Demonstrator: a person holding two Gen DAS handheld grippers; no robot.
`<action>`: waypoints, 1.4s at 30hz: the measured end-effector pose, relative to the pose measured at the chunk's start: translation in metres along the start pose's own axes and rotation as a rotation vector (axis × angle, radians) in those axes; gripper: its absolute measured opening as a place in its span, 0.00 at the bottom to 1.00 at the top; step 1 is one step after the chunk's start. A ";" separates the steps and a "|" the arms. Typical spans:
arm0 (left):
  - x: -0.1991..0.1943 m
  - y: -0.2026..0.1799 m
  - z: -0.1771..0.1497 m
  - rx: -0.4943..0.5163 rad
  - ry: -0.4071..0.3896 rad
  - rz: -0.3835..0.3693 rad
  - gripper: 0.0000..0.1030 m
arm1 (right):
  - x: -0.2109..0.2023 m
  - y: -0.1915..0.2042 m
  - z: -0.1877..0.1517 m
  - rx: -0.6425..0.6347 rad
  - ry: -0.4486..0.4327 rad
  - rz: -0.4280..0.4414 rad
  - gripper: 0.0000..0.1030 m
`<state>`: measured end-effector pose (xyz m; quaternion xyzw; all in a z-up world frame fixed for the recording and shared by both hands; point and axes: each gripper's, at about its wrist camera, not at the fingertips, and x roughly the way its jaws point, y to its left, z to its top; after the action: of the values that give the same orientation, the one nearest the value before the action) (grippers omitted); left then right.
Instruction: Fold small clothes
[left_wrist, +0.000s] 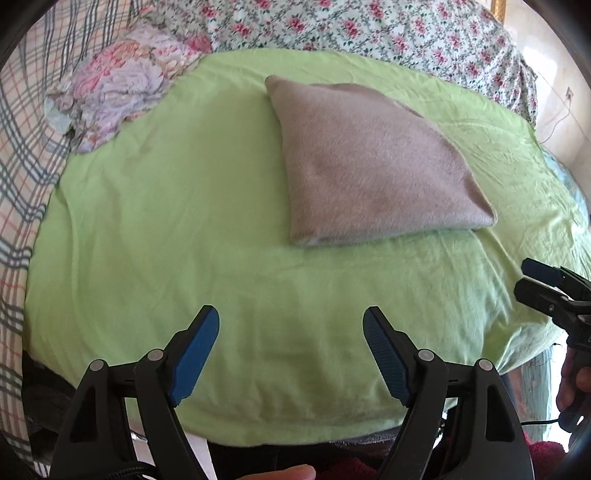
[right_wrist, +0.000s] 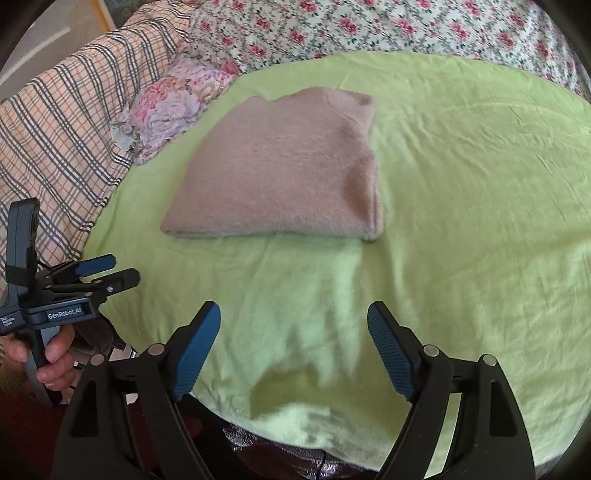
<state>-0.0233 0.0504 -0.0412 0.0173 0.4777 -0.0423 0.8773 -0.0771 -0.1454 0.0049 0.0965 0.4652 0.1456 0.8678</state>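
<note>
On green sheet (left_wrist: 147, 229), mid-bed: folded tan sweater (left_wrist: 369, 166) lay flat, apart from both grippers. Left gripper (left_wrist: 291, 354) and right gripper (right_wrist: 293, 350) gaped wide, empty. Sweater looked soft, light, floppy; best pinched at near corners.

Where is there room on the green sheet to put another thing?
The green sheet is bare right of the folded beige garment, and in front of it, toward both grippers. It is crowded at the far left, where a floral bundle lies close beside the garment.
</note>
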 end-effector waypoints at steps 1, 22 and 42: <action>0.001 -0.002 0.004 0.008 -0.003 0.003 0.79 | 0.002 0.001 0.004 -0.008 0.001 -0.004 0.81; 0.018 -0.017 0.051 0.084 0.025 0.109 0.82 | 0.023 0.001 0.053 -0.079 0.040 -0.038 0.87; 0.029 -0.016 0.084 0.082 0.012 0.105 0.86 | 0.041 0.006 0.097 -0.113 0.069 -0.014 0.94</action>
<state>0.0616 0.0270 -0.0197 0.0783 0.4794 -0.0157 0.8740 0.0251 -0.1290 0.0278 0.0387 0.4866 0.1687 0.8563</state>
